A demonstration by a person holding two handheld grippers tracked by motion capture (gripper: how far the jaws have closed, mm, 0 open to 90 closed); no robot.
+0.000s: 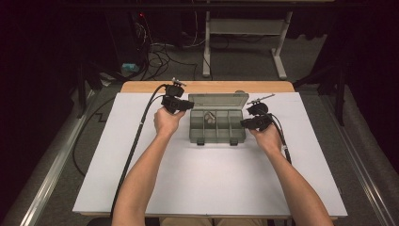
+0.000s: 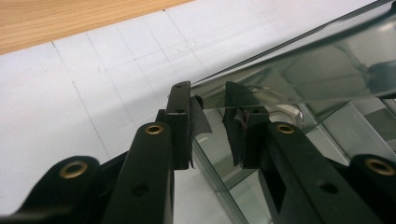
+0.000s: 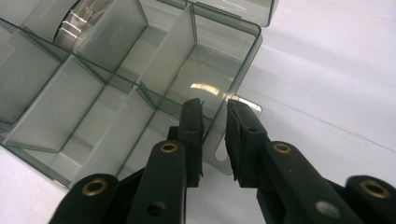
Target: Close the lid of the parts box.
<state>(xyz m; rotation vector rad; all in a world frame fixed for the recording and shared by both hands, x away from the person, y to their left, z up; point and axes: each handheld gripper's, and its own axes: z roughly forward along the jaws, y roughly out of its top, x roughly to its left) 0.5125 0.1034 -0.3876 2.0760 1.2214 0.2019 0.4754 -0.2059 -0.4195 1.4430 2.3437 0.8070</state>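
Box (image 1: 217, 124) of smoky clear plastic sits between my two grippers, near the far edge of the white tabletop (image 1: 197, 174), its lid (image 1: 219, 100) swung up at the back. My left gripper (image 1: 188, 105) is at the box's left rear corner. In my left gripper view the lid's thin edge (image 2: 289, 74) passes between my jaws, which stand narrowly apart on either side of it; I cannot tell whether the pads press on the plastic or merely flank it. My right gripper (image 1: 243, 123) is at the box's right side. In my right gripper view those jaws straddle the right end wall (image 3: 233, 88), one inside the end compartment, one outside, close to the wall; here too I cannot tell whether they pinch it. The box is divided into several compartments, and a small round metallic thing (image 3: 77, 21) lies in one toward the back left.
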